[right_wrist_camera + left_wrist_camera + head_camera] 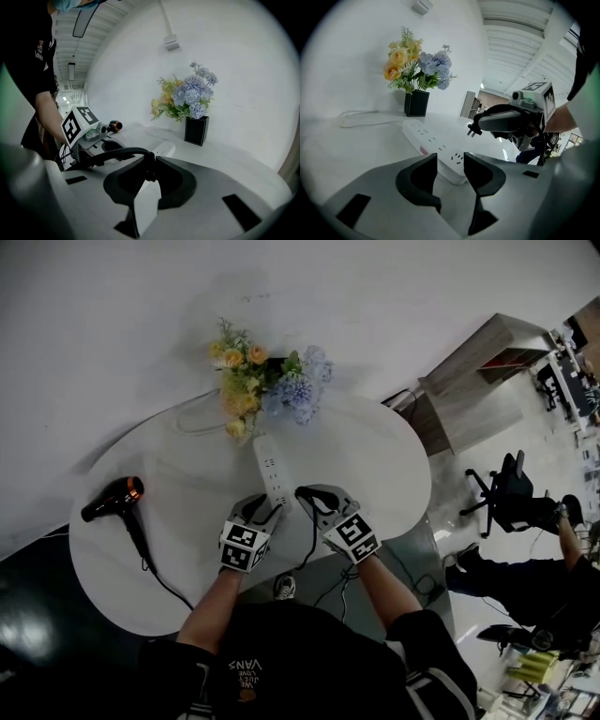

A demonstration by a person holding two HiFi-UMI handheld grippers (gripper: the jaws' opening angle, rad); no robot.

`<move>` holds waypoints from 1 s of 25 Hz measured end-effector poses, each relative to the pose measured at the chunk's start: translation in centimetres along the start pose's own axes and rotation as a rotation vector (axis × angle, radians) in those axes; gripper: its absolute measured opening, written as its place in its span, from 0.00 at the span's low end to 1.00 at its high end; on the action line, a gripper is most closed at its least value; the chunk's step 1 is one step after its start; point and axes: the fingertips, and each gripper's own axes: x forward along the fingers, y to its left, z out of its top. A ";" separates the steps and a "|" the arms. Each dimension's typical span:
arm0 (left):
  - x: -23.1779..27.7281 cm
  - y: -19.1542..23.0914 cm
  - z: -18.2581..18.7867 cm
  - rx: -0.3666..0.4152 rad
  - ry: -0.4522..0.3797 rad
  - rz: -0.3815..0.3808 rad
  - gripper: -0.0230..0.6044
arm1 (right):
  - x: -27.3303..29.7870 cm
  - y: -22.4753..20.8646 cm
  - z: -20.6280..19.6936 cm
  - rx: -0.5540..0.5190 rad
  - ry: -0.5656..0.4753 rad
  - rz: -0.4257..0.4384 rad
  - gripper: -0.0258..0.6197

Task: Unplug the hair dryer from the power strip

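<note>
Worktop (112, 559): white, oval, sitting against a white wall (141, 315).
Left hand-held gripper (450, 160): we are clamping the power strip (436, 140) by its near end, mid-worktop.
Right hand-held gripper (151, 165): we are pinching the plug (474, 130), prongs clear above the strip.
Hair dryer (114, 498): lying at the left edge.
Flowers (262, 385): standing at the far edge.

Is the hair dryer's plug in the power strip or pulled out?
Out. In the left gripper view the plug, prongs bare, hangs clear above the power strip, pinched in the right gripper.
</note>
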 end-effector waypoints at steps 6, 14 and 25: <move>-1.4 -0.7 1.1 0.030 -0.040 0.023 0.34 | -2.1 0.6 -0.2 0.039 -0.033 -0.047 0.16; -4.4 -2.2 2.4 0.082 -0.101 0.065 0.26 | -5.5 1.8 0.2 0.094 -0.096 -0.101 0.16; -9.2 -4.7 3.3 0.115 -0.184 0.115 0.12 | -9.7 3.8 0.4 0.141 -0.151 -0.163 0.15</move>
